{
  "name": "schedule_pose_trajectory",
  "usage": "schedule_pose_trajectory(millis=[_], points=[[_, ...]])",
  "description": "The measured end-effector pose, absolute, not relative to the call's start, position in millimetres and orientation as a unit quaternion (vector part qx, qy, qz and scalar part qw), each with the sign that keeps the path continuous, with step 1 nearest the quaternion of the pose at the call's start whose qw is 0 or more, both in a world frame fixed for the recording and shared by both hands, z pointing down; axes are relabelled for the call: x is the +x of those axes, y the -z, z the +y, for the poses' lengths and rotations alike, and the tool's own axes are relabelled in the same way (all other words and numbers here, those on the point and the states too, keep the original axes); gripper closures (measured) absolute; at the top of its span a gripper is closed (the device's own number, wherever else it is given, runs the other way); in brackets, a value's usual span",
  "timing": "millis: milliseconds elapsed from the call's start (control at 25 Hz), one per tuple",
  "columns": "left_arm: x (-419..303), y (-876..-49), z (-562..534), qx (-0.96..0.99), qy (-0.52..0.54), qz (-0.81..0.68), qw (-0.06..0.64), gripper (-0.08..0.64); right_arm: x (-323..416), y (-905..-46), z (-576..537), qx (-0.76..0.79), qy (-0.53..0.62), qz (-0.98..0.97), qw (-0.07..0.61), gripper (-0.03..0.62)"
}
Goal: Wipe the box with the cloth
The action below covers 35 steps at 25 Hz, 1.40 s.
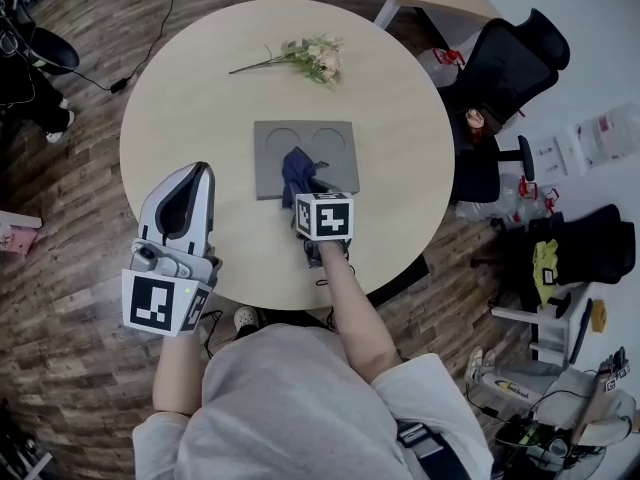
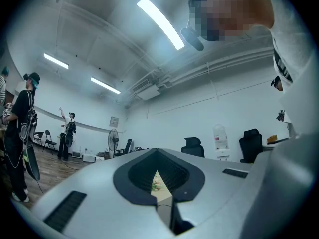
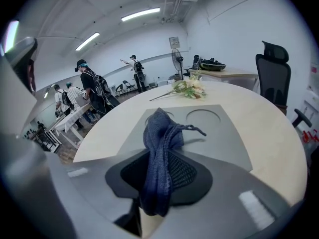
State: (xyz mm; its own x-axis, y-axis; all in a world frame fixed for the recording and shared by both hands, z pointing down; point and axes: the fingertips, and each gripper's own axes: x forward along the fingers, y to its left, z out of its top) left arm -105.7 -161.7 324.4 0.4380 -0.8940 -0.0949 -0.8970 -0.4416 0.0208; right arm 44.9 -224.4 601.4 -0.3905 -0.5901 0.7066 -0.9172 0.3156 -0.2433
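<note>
Item 1: round table (image 1: 200, 98), pale wood top.

Item 2: box (image 1: 338, 168), grey and flat, with two round hollows in its top. It lies near the middle of the table.

Item 3: cloth (image 1: 296, 168), dark blue knit. It is pinched between the pads of the right gripper (image 1: 305, 192). One bunched end stands out past the fingertips over the near part of the box; the other end trails back through the jaws. Whether it touches the box cannot be told.

Item 4: right gripper, jaws closed onto the cloth.

Item 5: left gripper (image 1: 198, 180), resting at the table's near left edge, well apart from the box. Its jaws are drawn nearly together with only a thin sliver between, and hold nothing.

Item 6: flowers (image 1: 315, 56), lying on the far side of the table beyond the box.
</note>
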Motion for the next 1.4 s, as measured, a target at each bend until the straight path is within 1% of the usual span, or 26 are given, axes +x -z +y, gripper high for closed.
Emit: schedule_pose_trajectory(millis=[320,480,960,1240,1400], points=[[-91,-322,-166,-0.857,-0.049,0.513,0.018,0.552,106,-603,-228,0.536,-0.322,-0.74,0.247,0.479],[-85,-321,-171,-0.861,-0.051,0.506,0.018,0.552,126,-601,-228,0.551,-0.327,-0.729,0.24,0.479],[-69,-316,-184,-0.87,-0.056,0.49,0.022,0.552,185,-603,-225,0.596,-0.33,-0.689,0.247,0.477],[-64,-312,-187,-0.873,-0.059,0.483,0.024,0.552,191,-602,-225,0.601,-0.346,-0.685,0.224,0.477],[-67,-308,-187,-0.873,-0.061,0.483,0.028,0.552,180,-587,-222,0.589,-0.343,-0.708,0.184,0.474]])
